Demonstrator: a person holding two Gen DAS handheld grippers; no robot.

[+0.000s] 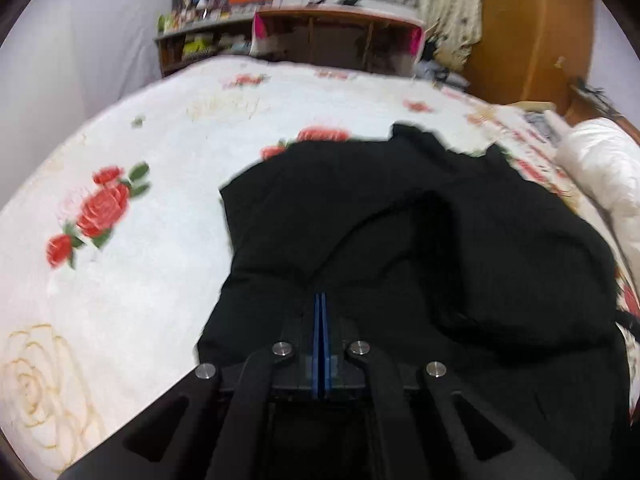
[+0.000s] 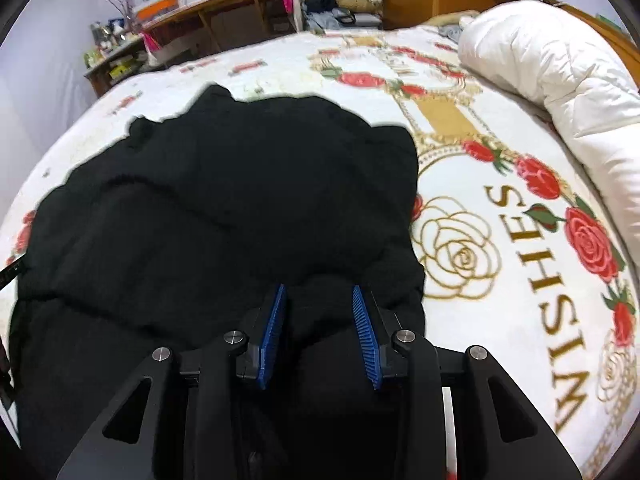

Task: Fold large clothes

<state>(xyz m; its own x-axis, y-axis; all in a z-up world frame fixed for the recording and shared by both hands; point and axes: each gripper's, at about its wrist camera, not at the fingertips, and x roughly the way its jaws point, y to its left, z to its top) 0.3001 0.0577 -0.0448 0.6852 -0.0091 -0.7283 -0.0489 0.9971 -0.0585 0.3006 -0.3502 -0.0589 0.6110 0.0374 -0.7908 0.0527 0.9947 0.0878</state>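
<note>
A black garment (image 1: 420, 232) sprawls in rumpled folds across the near middle of a rose-printed bedspread (image 1: 132, 288), its raised ridges lying directly ahead of both grippers. To its left, seen from the left wrist, a wide stretch of bedspread lies bare up to the wooden shelf unit (image 1: 336, 36) at the bed's far edge. To its right, in the right wrist view, bare bedspread (image 2: 520, 240) runs to a bulky white duvet (image 2: 560, 80) heaped along the bed's right side, closing off that edge. A wooden wardrobe (image 1: 532, 28) stands beyond.
</note>
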